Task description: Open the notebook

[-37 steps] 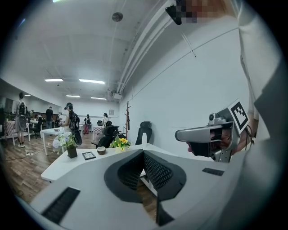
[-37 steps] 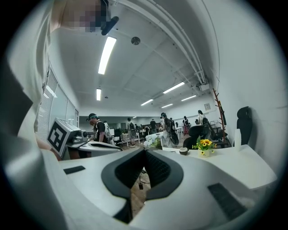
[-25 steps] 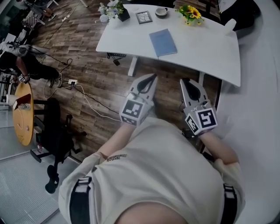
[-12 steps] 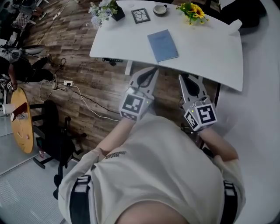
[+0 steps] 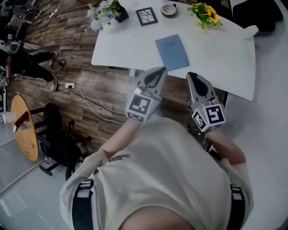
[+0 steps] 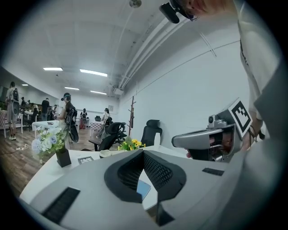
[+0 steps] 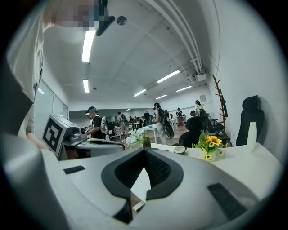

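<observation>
Flooring [image 5: 90, 58] of dark wood-grain planks filled the left of the head view. On it stood a round side table [image 5: 24, 130] with a smooth tan top and a black office chair [image 5: 58, 139] on a star base. A thin white cable [image 5: 92, 104] trailed in loops across the planks.

Further right stood the table [image 5: 225, 63], with a matt white top and rounded corners. At its far left corner a dark, square-sided pot [image 5: 122, 12] held pale flowers. Beside it lay a square dark frame [image 5: 146, 16] showing a cracked-line pattern.

The notebook [image 5: 171, 52] lay flat and closed near the table's front edge. It was a plain rectangle with a smooth blue cover, apart from both grippers.

The left gripper [image 5: 155, 76], of grey moulded plastic with ribbed black pads, was held just short of the table edge. Its jaws met at the tips with nothing between them. A small round cup [image 5: 168, 9] sat at the far edge of the table.

The right gripper [image 5: 198, 83], of the same make, had its jaws likewise pressed together and empty. Yellow sunflowers [image 5: 206, 13] stood beyond it.
</observation>
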The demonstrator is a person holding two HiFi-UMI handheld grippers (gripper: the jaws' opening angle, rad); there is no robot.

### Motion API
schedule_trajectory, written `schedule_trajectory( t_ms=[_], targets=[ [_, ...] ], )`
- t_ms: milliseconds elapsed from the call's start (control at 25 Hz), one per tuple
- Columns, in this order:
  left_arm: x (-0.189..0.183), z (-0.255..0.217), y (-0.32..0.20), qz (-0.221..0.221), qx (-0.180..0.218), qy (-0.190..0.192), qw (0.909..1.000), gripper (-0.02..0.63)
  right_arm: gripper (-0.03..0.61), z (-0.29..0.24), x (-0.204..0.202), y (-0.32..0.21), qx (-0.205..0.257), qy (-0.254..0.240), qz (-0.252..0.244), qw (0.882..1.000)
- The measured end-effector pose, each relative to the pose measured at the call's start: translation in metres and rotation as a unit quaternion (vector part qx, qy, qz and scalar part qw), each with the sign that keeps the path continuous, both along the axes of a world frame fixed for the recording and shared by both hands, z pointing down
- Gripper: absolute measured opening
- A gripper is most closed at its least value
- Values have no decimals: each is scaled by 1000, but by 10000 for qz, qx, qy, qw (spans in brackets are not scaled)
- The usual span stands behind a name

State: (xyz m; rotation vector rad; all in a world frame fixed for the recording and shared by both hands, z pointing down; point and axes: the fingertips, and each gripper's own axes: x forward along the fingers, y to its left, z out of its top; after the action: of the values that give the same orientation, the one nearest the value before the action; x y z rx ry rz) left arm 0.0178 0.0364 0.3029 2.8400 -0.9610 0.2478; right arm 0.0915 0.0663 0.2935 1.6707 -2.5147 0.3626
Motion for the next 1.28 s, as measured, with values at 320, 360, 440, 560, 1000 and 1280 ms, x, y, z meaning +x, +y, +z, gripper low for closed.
schedule_trajectory(
  t_ms=[320, 360, 440, 560, 1000, 1280],
  targets=[
    [7, 16, -56, 260, -281, 20, 9993, 11, 3, 7, -5, -61, -161, 44, 170, 9997],
    [7, 17, -62, 292, -297, 22, 9991, 11, 3, 7, -6, -69, -168, 50, 194, 9997],
    [8, 19, -76, 351, -341, 30, 9988, 11, 3, 7, -7, -84, -189, 66, 242, 9995],
    [8, 17, -95, 436, -388, 54, 9983, 11, 3, 5, -8, -103, -209, 114, 307, 9992],
    [14, 7, -124, 541, -384, 51, 9978, 11, 3, -5, -11, -131, -260, 148, 361, 9989],
    [25, 5, -124, 477, -470, 46, 9977, 11, 5, -8, -5, -140, -249, 100, 244, 9993]
  ],
)
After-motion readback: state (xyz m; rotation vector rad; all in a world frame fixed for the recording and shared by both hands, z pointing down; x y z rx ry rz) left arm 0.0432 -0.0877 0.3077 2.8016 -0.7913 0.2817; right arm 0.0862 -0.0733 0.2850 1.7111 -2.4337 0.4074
